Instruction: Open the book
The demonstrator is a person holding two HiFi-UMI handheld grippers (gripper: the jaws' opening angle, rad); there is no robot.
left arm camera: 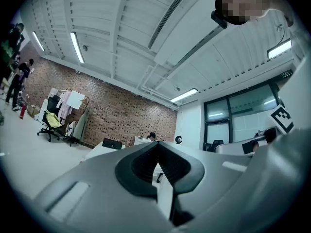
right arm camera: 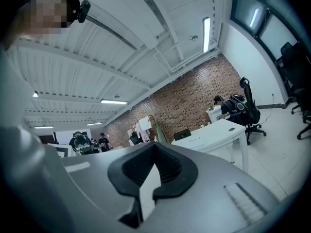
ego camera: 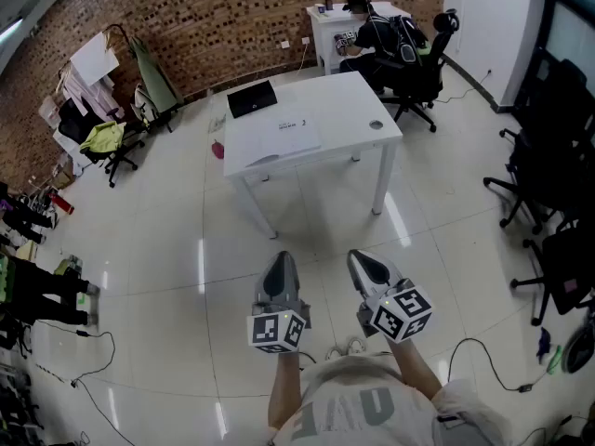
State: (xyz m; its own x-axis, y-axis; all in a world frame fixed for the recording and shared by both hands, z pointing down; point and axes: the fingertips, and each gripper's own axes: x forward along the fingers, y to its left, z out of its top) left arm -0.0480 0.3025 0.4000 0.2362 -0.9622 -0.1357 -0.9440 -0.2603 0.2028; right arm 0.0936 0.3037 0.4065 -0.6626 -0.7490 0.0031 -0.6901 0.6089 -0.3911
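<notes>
A white table [ego camera: 358, 110] stands on the tiled floor some way ahead of me. A flat white book [ego camera: 294, 134] lies closed near its middle, and a flat black case [ego camera: 252, 98] lies at its back left. My left gripper [ego camera: 279, 260] and right gripper [ego camera: 361, 258] hang side by side in front of my body, far short of the table, both shut on nothing. In the left gripper view the shut tips [left arm camera: 156, 144] point toward the table [left arm camera: 97, 152]. The right gripper view shows its tips [right arm camera: 154, 145] closed, with the table [right arm camera: 214, 135] off to the right.
A person sits at a second desk [ego camera: 325, 21] behind the table, on a black chair [ego camera: 423, 63]. More black office chairs [ego camera: 548, 175] line the right side. A chair piled with clothes [ego camera: 107, 142] stands at the left. Cables [ego camera: 483, 360] trail on the floor near me.
</notes>
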